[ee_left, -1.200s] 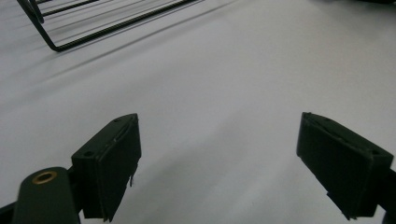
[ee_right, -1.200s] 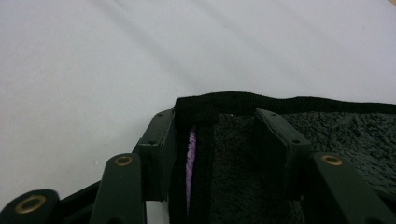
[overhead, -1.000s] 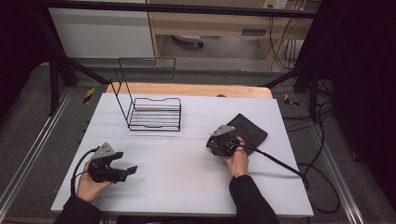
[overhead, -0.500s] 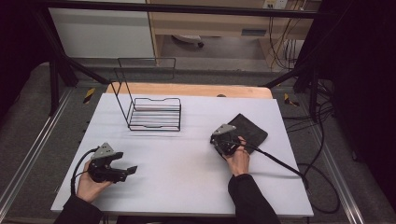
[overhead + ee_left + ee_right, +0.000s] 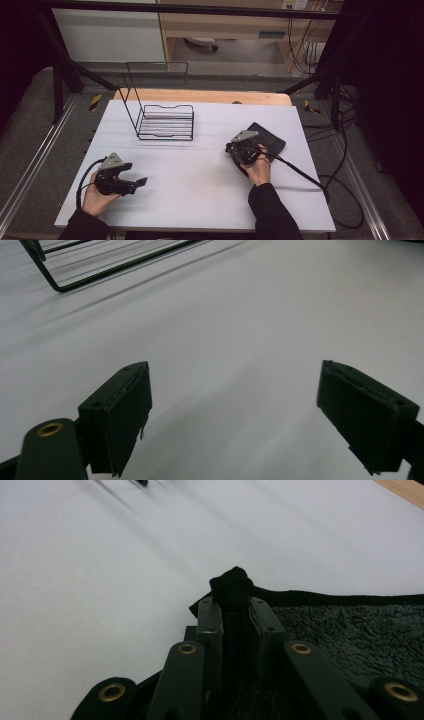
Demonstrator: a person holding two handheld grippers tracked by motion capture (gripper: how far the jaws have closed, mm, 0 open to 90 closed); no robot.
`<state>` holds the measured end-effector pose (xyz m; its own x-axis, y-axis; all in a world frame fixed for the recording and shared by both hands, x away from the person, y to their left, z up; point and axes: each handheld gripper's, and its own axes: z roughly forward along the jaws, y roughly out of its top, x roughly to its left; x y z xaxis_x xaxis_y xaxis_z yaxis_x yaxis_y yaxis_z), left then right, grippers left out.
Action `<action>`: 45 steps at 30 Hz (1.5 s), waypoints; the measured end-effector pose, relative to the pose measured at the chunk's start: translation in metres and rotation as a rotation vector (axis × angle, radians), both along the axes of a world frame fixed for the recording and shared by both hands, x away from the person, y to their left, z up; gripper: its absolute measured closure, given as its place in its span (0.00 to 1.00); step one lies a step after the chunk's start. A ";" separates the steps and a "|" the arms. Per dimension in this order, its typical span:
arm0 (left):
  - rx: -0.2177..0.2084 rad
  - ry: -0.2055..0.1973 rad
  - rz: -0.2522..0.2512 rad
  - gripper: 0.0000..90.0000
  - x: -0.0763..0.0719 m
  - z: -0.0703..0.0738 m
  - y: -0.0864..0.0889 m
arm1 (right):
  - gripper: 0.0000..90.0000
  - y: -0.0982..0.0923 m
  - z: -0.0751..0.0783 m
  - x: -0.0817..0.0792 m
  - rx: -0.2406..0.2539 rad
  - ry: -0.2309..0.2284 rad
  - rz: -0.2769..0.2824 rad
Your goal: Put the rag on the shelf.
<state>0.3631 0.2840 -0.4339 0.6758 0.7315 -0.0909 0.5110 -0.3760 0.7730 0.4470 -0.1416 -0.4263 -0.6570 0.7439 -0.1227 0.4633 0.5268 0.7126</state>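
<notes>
The room is dim around the table: a grey carpeted floor (image 5: 30,140), a white panel (image 5: 107,35) at the back left, a wooden bench (image 5: 225,22) w/ a shelf beyond, and black cables (image 5: 345,165) looping on the floor at the right. A dark metal frame (image 5: 65,65) runs round the work area.

The table (image 5: 200,200) has a white top, bare over most of its area, w/ a strip of light wood (image 5: 200,96) showing along its far edge.

On the far left part of the top stands a black wire rack (image 5: 162,117) w/ a tall back loop, well apart from both hands.

Towards the right side lies a black cloth (image 5: 270,140) (terry-like pile in the right gripper view (image 5: 360,635)), flat on the top except at its near-left corner.

The right gripper (image 5: 239,150), held in the person's right hand (image 5: 257,170), sits at that corner of the cloth; in the right gripper view its jaws are closed tight on a bunched fold of the cloth edge (image 5: 231,587), which pokes up beyond the jaw tips.

The left gripper (image 5: 135,182), in the left hand (image 5: 97,197), is near the front left of the table, far from the cloth, pointing right; in the left gripper view (image 5: 235,415) its jaws stand wide apart over bare white top, w/ nothing between them.
</notes>
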 end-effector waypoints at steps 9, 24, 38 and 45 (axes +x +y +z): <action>0.001 -0.001 0.002 0.16 0.000 0.000 0.000 | 0.88 0.006 0.008 -0.020 0.100 0.064 0.084; 0.004 0.006 0.012 0.16 0.000 0.000 0.000 | 0.87 0.058 0.015 -0.061 0.133 0.109 0.270; 0.004 0.010 0.015 0.16 0.000 0.000 0.000 | 0.87 0.100 0.010 -0.086 0.157 0.151 0.410; 0.002 0.014 0.013 0.16 0.000 0.001 -0.001 | 0.86 0.110 -0.001 -0.093 0.131 0.180 0.449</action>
<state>0.3626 0.2833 -0.4329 0.6646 0.7407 -0.0983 0.5266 -0.3709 0.7649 0.3537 -0.0317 -0.4269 -0.9179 0.3848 0.0973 0.3332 0.6137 0.7158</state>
